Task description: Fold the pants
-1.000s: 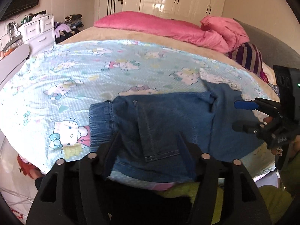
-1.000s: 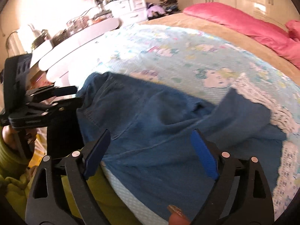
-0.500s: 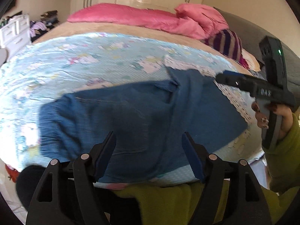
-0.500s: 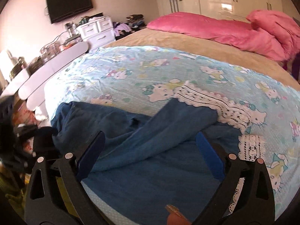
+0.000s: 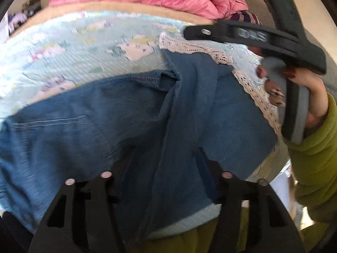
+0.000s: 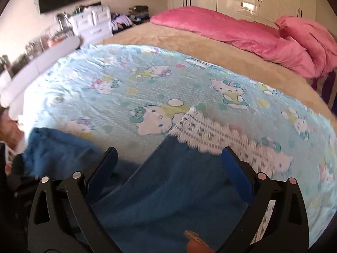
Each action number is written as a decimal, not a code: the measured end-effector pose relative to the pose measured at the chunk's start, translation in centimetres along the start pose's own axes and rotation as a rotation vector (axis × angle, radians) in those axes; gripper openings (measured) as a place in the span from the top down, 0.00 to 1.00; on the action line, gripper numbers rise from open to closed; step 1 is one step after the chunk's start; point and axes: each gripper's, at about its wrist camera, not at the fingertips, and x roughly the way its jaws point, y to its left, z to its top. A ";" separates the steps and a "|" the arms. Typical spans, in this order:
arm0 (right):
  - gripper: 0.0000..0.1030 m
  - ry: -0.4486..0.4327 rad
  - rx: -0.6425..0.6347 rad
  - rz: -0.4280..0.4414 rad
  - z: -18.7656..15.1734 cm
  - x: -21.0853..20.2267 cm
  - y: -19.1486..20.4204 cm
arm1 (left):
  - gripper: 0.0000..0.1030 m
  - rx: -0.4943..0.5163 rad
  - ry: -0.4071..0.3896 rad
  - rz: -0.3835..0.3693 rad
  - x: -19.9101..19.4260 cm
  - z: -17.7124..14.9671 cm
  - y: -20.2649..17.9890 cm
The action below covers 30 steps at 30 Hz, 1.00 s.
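Pants lie rumpled at bed near edge, no fold made; left gripper jaws just narrowed astride a crease, not clamped; right gripper wide, empty

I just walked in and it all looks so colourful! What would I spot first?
Probably the blue denim pants, spread at the near edge of the bed on a pale blue cartoon-cat sheet. Next, the bright pink bedding heaped at the far end. In the left wrist view a hand in a green sleeve holds the right hand-held gripper over the pants' right side.
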 end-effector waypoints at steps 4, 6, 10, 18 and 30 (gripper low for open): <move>0.10 0.077 0.007 -0.040 1.5 4.2 -0.3 | 0.69 0.006 -0.002 -0.020 1.4 0.6 -0.4; 0.10 0.107 0.022 -0.058 2.1 6.1 -0.6 | 0.70 0.017 -0.007 -0.065 1.6 0.5 -1.0; 0.10 0.177 0.092 -0.109 2.7 9.7 -1.6 | 0.70 0.072 -0.021 -0.050 1.7 -0.1 -2.1; 0.57 0.155 0.152 -0.131 3.2 10.8 -3.7 | 0.70 0.050 -0.034 -0.090 1.3 -0.4 -1.2; 0.90 -0.010 0.292 -0.002 1.3 0.3 -9.7 | 0.48 0.024 -0.071 -0.071 0.5 -0.5 0.7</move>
